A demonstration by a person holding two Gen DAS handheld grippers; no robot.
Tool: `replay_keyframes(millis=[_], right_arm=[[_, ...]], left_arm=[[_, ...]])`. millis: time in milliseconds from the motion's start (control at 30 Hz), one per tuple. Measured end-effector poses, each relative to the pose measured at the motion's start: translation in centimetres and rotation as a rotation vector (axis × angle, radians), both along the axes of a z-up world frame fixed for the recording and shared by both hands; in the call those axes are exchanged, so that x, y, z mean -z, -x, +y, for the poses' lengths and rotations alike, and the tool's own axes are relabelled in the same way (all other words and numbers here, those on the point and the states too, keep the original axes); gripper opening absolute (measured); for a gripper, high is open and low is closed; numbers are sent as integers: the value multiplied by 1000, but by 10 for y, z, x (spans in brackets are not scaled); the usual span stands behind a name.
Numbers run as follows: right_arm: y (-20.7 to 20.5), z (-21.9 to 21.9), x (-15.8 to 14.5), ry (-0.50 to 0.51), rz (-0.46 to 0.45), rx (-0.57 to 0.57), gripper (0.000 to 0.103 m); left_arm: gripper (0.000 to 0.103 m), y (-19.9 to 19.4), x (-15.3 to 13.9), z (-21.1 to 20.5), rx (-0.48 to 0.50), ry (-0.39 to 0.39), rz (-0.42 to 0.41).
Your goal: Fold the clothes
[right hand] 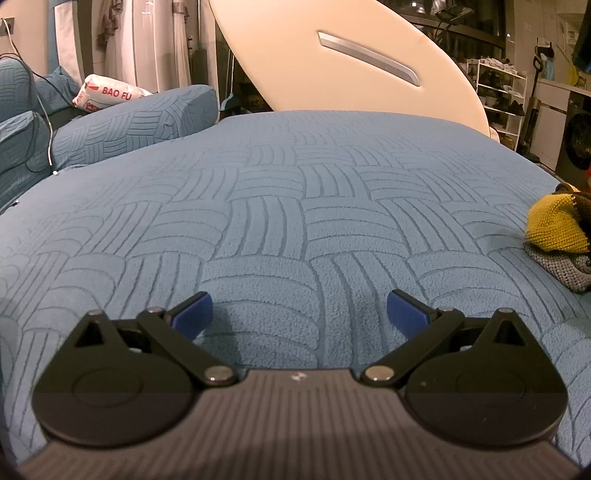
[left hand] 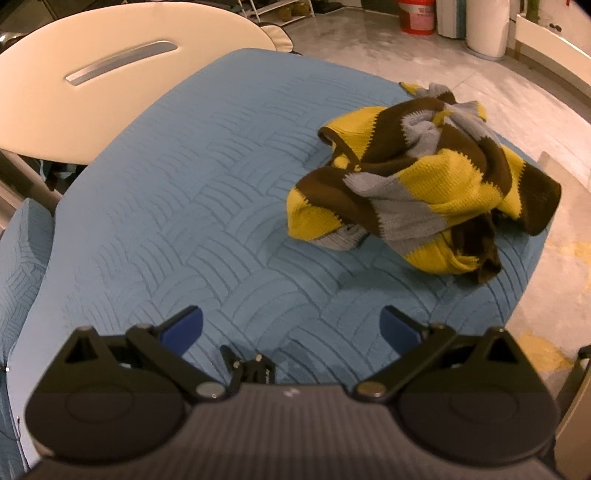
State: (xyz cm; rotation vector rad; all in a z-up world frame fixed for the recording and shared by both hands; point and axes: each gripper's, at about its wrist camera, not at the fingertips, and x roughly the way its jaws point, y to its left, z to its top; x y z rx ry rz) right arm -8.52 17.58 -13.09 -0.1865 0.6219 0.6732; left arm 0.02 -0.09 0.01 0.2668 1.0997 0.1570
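Blue quilted bed cover [left hand: 177, 206] fills most of both views, pressed w/ a basket-weave pattern of curved ribs; it's the work surface. Behind it stands a cream headboard-type panel [right hand: 332, 62] w/ 1 silver inset handle strip, tilted in the rt wrist view. A 2nd blue-covered cushion [right hand: 140, 122] sits off to the left in the rt view, w/ a white printed bag [right hand: 107, 94] on top, lettering "BAO FU" legible.

Knit sweater [left hand: 417, 184], yellow/brown/grey blocks, lies crumpled in a heap on the cover near its far right edge, unfolded, well apart from both tools. In the rt wrist view only its edge shows, at the frame's right side [right hand: 559, 229].

Left gripper [left hand: 291, 325]: both blue pads spread wide, released, nothing between them, above bare cover short of the sweater. Right gripper [right hand: 299, 310]: also spread wide, released, empty, low over the cover w/ the sweater off to its right.

Bkgd: grey tiled floor [left hand: 369, 48], red bucket [left hand: 417, 16], shoe rack [right hand: 498, 96] at far right.
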Motion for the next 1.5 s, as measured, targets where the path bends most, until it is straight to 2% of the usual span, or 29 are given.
replay_keyframes(millis=[200,267,433,667,867,933,1000,1067,1200,1233,1300,1400,1500], right_arm=[[0,-1,1,-6,5,-1,103],[-3,1,2,0,10,-3,103],[-4,1,2,-11,14,-5,103],[-6,0,0,-15,29,-6,103],[-8,-1,-2,-9,37,-6,103],[-9,-1,-2,-11,42,-3,103],[-10,-2,-2,-10,46,1,103],[-11,-3,-2,-8,48,6,103],[-14,-5,-3,-17,66,18,103],[-14,-6,-2,-18,69,18,103],[-14,-6,-2,-11,68,12,103],[-13,-7,-2,4,62,-4,103],[-15,-9,-2,-1,71,-12,103]], left_arm=[[103,-1,-1,-7,49,10,-9],[102,-7,-2,-5,79,56,-4],[99,-19,-6,-11,136,47,-13],[98,-37,-10,-21,205,64,35],[100,-51,-18,-35,302,26,-4],[100,-60,-16,-42,383,-37,-25],[100,-70,-12,-46,440,-63,2],[99,-79,-10,-52,494,-49,46],[100,-86,-6,-71,587,-5,57],[100,-90,2,-79,635,8,59],[99,-95,16,-89,679,-21,69],[92,-104,42,-98,703,-109,68],[76,-114,60,-100,693,-112,83]])
